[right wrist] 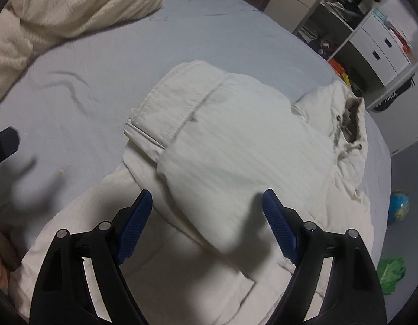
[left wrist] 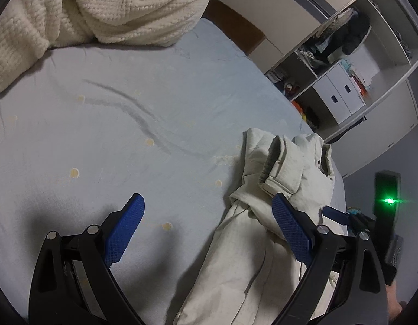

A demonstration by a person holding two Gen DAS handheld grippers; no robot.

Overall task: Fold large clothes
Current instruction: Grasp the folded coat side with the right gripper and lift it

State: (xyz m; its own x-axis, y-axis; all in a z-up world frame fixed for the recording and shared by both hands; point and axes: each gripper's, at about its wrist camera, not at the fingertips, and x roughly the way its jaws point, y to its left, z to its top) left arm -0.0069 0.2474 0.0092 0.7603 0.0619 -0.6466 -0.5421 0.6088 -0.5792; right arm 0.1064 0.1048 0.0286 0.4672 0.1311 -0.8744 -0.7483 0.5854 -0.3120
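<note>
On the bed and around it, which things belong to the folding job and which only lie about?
Job: cream jacket; left gripper and right gripper, both open.
Lying about: knitted blanket; globe; green bag; shelves.

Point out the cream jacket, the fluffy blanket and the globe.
cream jacket point(right wrist: 236, 140): right wrist view, folded sleeve panel.
fluffy blanket point(left wrist: 127, 8): left wrist view, its bunched knit top.
globe point(right wrist: 399, 208): right wrist view, its blue side, on the floor.
</note>
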